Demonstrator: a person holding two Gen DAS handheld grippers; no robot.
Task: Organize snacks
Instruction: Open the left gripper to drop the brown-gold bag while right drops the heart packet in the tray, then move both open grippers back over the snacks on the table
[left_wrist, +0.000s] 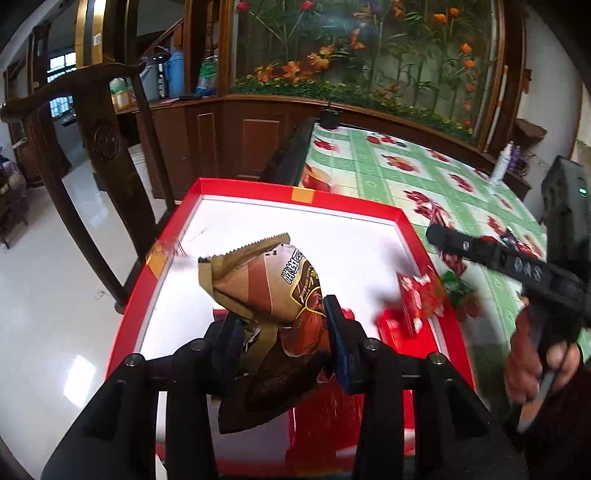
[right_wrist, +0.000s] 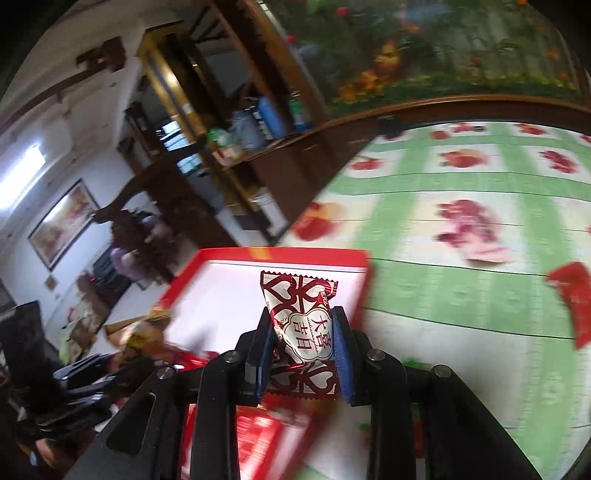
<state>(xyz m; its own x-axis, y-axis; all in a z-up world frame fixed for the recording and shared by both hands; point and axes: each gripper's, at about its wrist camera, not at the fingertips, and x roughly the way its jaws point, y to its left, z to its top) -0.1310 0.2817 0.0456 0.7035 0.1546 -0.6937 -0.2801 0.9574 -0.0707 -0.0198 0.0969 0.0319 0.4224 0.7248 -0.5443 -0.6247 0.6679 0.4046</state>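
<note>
The left gripper (left_wrist: 284, 328) is clamping a brown snack packet (left_wrist: 273, 288) between its blue pads, the packet's serrated top sticking up and its lower end hanging crumpled below the fingers. It is hovering over the red box (left_wrist: 236, 186), whose white floor is lying mostly bare, with red packets (left_wrist: 391, 325) resting at the box's near right side. The box is sitting at the corner of the worktop (left_wrist: 406, 173), which is wearing a green-and-white checked cloth with red fruit prints. The right gripper (right_wrist: 303, 341) is squeezing a white-and-maroon candy (right_wrist: 303, 332) with heart patterns across its middle, both serrated ends poking out above and below the pads. In the right wrist view this candy is hanging above the box's near right part, close to the right rim (right_wrist: 365, 280). In the left wrist view the right gripper is blurring in from the right edge, gripped by a person's hand (left_wrist: 535, 365), with loose red and green sweets (left_wrist: 454, 288) lying on the cloth just beyond the box. A dark wooden chair (left_wrist: 99, 147) is standing beside the box's far left.
</note>
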